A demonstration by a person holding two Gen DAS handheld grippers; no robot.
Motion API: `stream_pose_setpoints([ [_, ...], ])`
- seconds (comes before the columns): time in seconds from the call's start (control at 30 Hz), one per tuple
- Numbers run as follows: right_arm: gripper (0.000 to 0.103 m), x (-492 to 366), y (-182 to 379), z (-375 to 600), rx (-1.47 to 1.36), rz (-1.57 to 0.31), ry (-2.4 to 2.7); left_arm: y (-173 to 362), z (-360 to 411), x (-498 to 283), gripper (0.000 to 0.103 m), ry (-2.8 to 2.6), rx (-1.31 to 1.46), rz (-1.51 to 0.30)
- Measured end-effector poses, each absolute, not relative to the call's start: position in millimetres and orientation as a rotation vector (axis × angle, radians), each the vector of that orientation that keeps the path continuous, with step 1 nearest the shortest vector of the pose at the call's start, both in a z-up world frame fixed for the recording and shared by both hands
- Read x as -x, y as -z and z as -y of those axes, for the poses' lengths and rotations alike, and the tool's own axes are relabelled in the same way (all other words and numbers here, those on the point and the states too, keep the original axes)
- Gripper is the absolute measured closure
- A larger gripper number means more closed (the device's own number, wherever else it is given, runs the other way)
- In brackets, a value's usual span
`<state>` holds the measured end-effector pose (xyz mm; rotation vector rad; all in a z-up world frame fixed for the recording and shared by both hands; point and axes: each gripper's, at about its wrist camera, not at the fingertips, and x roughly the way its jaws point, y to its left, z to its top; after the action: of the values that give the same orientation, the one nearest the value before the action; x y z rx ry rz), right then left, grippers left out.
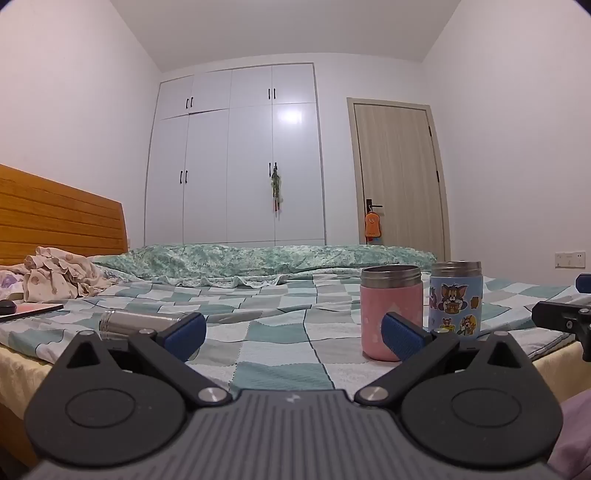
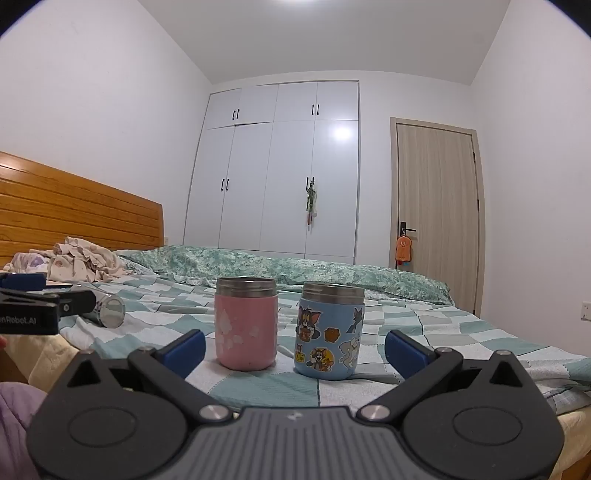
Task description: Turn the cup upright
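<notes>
Ribbed-padded right hand-held gripper (image 2: 295, 349) gapes before upright cylindrical pink cup (image 2: 246, 324).

White walls (image 1: 74, 110) and a white ceiling (image 1: 288, 29) enclose a bedroom with a tall white wardrobe (image 1: 236, 155) on the far wall, a bright glare on one of its doors. A pale wooden door (image 1: 399, 173) stands to its right. In front lies a bed (image 1: 258, 332) with a checked sheet, a green quilt (image 1: 280, 258) and an orange wooden headboard (image 1: 55, 218).

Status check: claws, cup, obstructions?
Left claw and right claw open, empty. Steel cup on its side, untouched. Pink cup, blue cup upright.
</notes>
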<state>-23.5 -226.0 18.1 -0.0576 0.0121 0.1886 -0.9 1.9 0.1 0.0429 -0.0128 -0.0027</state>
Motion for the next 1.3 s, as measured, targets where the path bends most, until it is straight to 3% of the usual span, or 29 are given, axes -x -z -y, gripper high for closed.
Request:
stream_pose_setpoints([
  [1.3,0.000,22.8,-18.5,225.6,0.055,-0.019,-0.189,0.3,-1.9,1.5,0.000,0.002,-0.048,0.007],
])
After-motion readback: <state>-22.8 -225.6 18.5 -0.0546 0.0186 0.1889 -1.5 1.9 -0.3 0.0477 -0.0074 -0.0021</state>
